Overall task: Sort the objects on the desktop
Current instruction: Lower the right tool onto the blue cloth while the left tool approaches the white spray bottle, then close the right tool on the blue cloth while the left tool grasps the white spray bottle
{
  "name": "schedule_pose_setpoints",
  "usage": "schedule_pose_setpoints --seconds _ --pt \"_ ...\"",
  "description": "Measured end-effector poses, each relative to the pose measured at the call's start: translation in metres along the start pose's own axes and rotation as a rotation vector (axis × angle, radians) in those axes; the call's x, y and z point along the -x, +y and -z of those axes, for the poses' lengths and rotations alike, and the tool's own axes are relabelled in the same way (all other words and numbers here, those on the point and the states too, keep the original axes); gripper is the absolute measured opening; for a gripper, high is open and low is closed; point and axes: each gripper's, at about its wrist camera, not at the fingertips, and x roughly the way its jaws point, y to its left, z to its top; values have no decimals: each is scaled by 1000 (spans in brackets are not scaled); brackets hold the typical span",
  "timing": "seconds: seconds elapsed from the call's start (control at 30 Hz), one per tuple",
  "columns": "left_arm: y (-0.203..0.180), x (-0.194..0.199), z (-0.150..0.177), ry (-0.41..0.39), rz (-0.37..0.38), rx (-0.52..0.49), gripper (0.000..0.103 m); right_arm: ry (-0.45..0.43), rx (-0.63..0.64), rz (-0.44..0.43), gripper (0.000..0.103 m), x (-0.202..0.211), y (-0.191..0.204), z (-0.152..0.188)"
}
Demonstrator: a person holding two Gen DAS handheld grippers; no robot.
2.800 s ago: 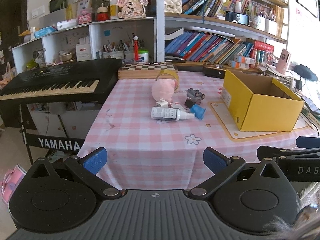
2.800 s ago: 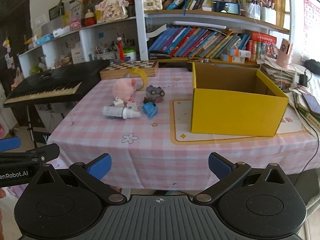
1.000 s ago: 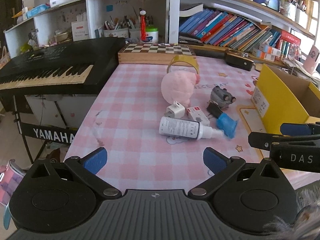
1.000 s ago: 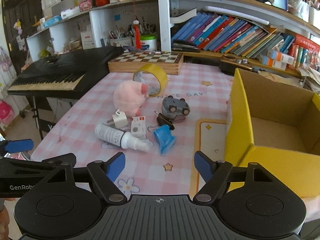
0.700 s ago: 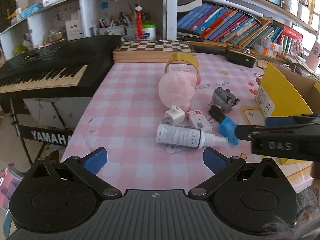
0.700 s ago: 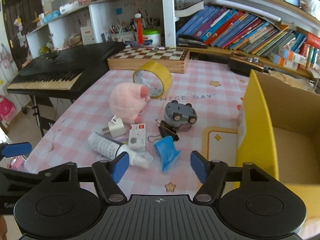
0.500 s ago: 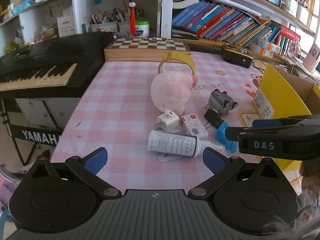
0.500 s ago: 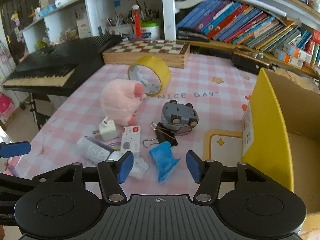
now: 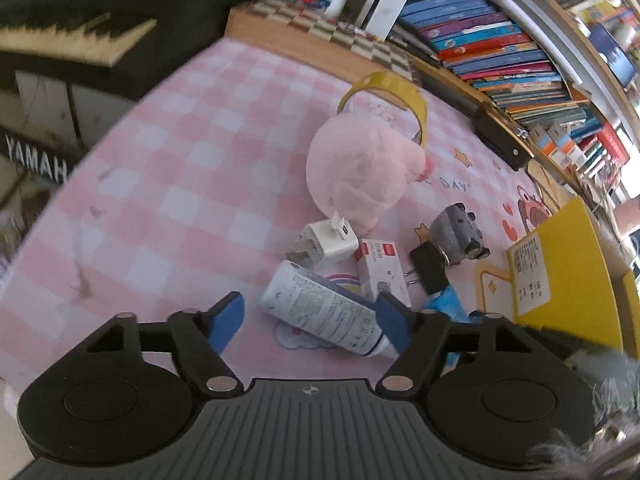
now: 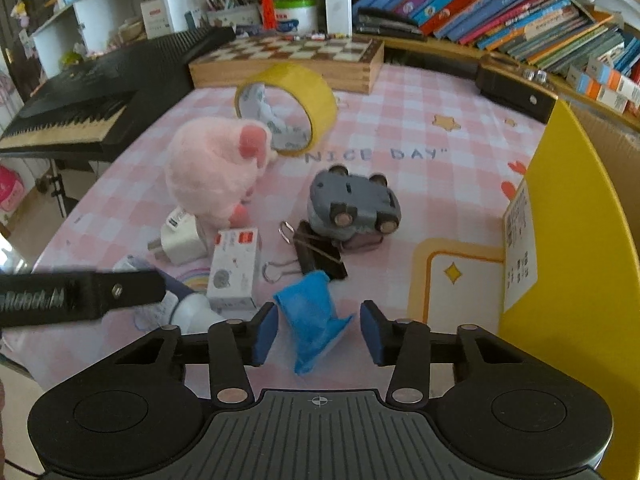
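Note:
My left gripper (image 9: 310, 322) is open, its pads either side of a white bottle (image 9: 320, 312) lying on the pink checked cloth. My right gripper (image 10: 318, 334) is open around a crumpled blue piece (image 10: 310, 320). Close by lie a white plug (image 10: 180, 240), a small white box (image 10: 234, 268), a black binder clip (image 10: 318, 254), an overturned grey toy car (image 10: 352, 204), a pink plush (image 10: 212, 172) and a yellow tape roll (image 10: 288, 108). The left gripper's finger (image 10: 80, 294) crosses the right wrist view at left.
A yellow cardboard box (image 10: 572, 240) stands open at the right on a yellow-edged mat (image 10: 424, 268). A wooden chessboard box (image 10: 288, 60) and bookshelves sit behind. A black keyboard (image 10: 80, 112) lies left of the table edge.
Both grippers have moved forward and down onto the pile. The left now straddles the white bottle, the right straddles the blue piece. Both jaw gaps have narrowed.

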Motion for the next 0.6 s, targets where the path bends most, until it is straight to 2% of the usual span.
schedule_pose_setpoints --seconds 0.1,0.17,0.23,0.3,0.37,0.5,0.6 --pt "-6 -5 -1 0 -5 9 67 10 1 -7 39 -3 -2 0" --pt "-9 -7 -3 -13 -23 4 62 12 6 -11 38 -4 -2 1" --pt "-10 -9 -5 -29 -47 12 49 15 10 -19 35 -4 -2 1" --pt "-13 -10 -7 -40 -72 -7 44 16 14 -23 35 -4 -2 0" --pt "-18 -8 -7 -50 -96 -61 38 17 15 -26 34 -4 -2 0" --pt "-38 -4 4 -60 -171 -301 37 12 17 -25 34 -5 -2 0" --pt "-42 -4 8 -38 -185 -341 42 6 22 -21 35 -7 -1 -2"
